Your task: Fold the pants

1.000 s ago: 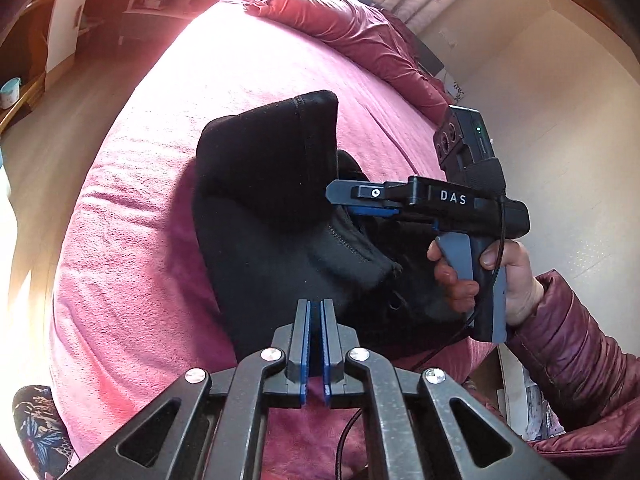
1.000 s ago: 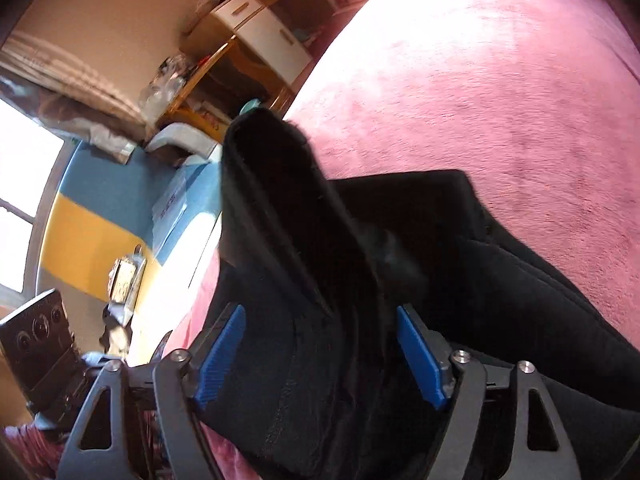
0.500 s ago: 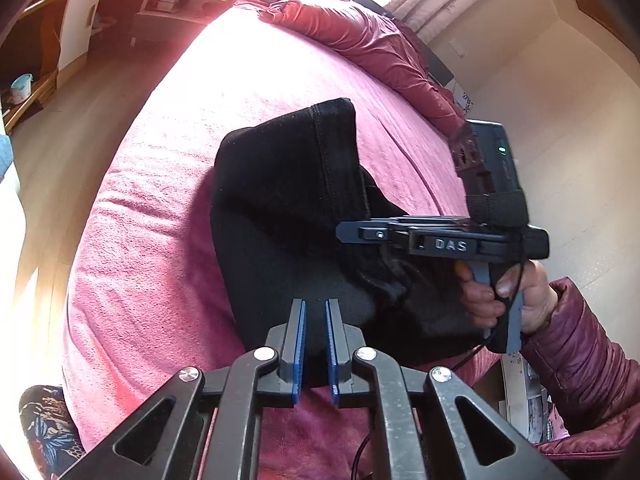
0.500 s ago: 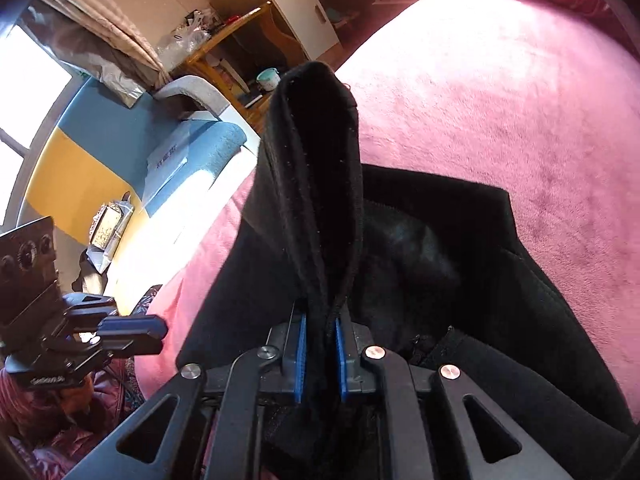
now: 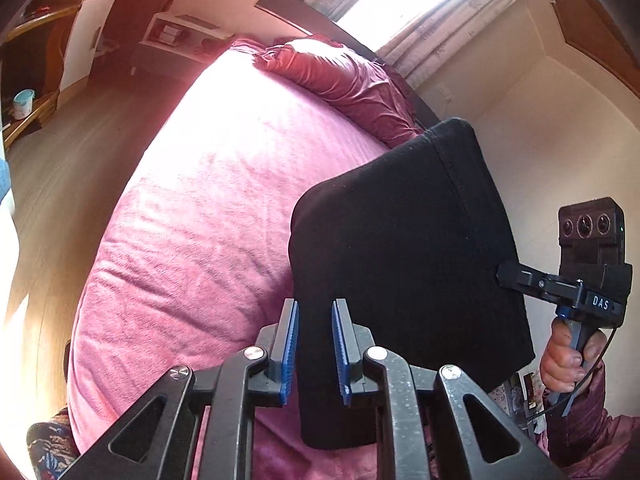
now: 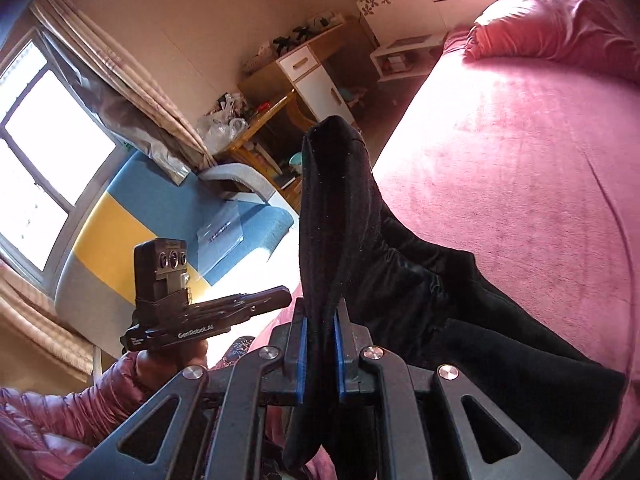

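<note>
Low in the left wrist frame, my left gripper (image 5: pixel 314 350) is opening, its blue pads standing a narrow gap apart; dark cloth of the pants (image 5: pixel 404 248) is showing between and behind them, but I cannot tell whether the pads are touching it. At the right edge of that frame, a hand (image 5: pixel 568 354) in a quilted maroon sleeve (image 5: pixel 592 436) is gripping the handle of my right gripper (image 5: pixel 506 274), whose tip is meeting the edge of the raised black panel.

Bottom centre of the right wrist frame, the right gripper (image 6: pixel 320 354) is clamping a fold of the pants (image 6: pixel 344 216) between its blue pads, the fold rising upright above them while the rest is trailing to the lower right across the bed (image 6: pixel 520 152). At lower left there, the left gripper (image 6: pixel 280 294) is pointing toward the cloth.

Pink bedding is filling most of both frames, with a crimson pillow (image 5: pixel 344 80) at the upper middle of the left wrist frame. A window (image 6: pixel 40 160) with curtains, a blue and yellow seat (image 6: pixel 132 216) and a cluttered wooden desk (image 6: pixel 280 92) are occupying the upper left of the right wrist frame.
</note>
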`<action>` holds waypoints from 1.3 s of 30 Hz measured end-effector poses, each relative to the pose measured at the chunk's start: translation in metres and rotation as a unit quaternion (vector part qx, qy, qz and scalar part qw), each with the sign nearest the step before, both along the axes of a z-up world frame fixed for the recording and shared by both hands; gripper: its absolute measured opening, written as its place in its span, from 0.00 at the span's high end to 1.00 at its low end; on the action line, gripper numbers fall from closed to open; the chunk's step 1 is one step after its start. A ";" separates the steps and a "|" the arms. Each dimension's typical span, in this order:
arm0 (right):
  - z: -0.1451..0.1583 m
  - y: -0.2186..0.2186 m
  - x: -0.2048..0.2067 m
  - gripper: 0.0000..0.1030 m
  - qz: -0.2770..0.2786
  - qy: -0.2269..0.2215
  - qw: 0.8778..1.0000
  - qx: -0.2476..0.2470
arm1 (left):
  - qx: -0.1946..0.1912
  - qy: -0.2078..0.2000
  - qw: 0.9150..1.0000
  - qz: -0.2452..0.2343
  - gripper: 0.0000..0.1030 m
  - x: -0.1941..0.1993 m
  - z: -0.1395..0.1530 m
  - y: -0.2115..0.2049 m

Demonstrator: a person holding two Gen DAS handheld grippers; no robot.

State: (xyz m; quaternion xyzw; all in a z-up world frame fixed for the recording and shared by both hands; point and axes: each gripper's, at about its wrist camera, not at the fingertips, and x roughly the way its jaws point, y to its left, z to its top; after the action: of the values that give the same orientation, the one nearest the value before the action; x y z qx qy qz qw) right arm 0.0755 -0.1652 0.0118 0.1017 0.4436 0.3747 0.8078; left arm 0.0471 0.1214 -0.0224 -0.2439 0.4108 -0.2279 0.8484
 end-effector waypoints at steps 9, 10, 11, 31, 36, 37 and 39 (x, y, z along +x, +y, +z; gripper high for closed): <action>-0.045 -0.140 -0.032 0.89 -0.155 0.027 0.988 0.001 | 0.019 -0.002 0.994 -0.107 0.81 0.028 -0.005 -0.100; -0.059 -0.154 -0.033 0.89 -0.171 0.043 0.984 0.006 | 0.026 0.002 0.992 -0.122 0.81 0.030 -0.010 -0.113; -0.072 -0.168 -0.034 0.89 -0.186 0.055 0.981 0.005 | 0.037 0.006 0.990 -0.136 0.81 0.030 -0.015 -0.126; -0.162 -0.244 -0.052 0.89 -0.312 0.126 0.942 0.005 | 0.116 0.057 0.966 -0.223 0.81 0.013 -0.072 -0.211; -0.142 -0.249 -0.075 0.80 -0.321 0.111 0.940 0.006 | 0.094 0.054 0.972 -0.210 0.77 0.014 -0.059 -0.195; -0.138 -0.251 -0.081 0.80 -0.322 0.108 0.940 0.004 | 0.094 0.049 0.973 -0.206 0.77 0.014 -0.059 -0.190; -0.130 -0.251 -0.095 0.80 -0.319 0.103 0.942 0.003 | 0.098 0.043 0.974 -0.198 0.77 0.013 -0.056 -0.183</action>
State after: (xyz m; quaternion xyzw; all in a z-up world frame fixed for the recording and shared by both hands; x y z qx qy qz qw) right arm -0.0191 -0.4161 -0.1182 0.2786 0.4679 0.0867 0.8342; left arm 0.0597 -0.0612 -0.0781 -0.0829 0.5074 -0.3396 0.7876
